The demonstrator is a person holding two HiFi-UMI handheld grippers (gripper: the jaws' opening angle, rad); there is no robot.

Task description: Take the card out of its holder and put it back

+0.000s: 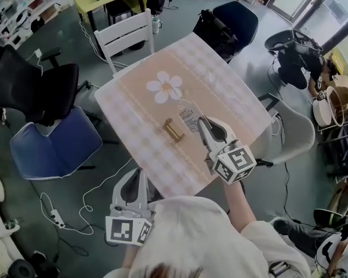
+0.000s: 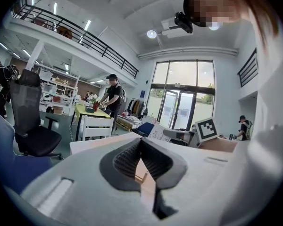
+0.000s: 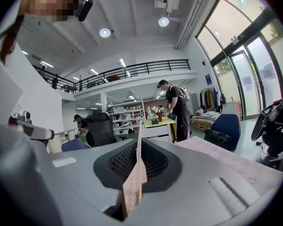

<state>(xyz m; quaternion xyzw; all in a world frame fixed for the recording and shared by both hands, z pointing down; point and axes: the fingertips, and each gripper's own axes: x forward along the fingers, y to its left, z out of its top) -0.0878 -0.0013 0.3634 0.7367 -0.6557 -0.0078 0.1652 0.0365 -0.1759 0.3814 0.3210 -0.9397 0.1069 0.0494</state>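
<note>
The right gripper [image 1: 203, 122] pinches the white paper card [image 1: 189, 119], out of the small gold metal holder [image 1: 173, 130]. The left gripper [image 1: 134, 175] has its jaws together.

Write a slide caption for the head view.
Right gripper holds the card clear of the brass holder on the checked table; left gripper idles beside it.

One card [image 1: 189, 119], one brass holder [image 1: 173, 130], two tools [image 1: 202, 121] [image 1: 134, 177], one checked table [image 1: 220, 86], one white wooden chair [image 1: 124, 36]
</note>
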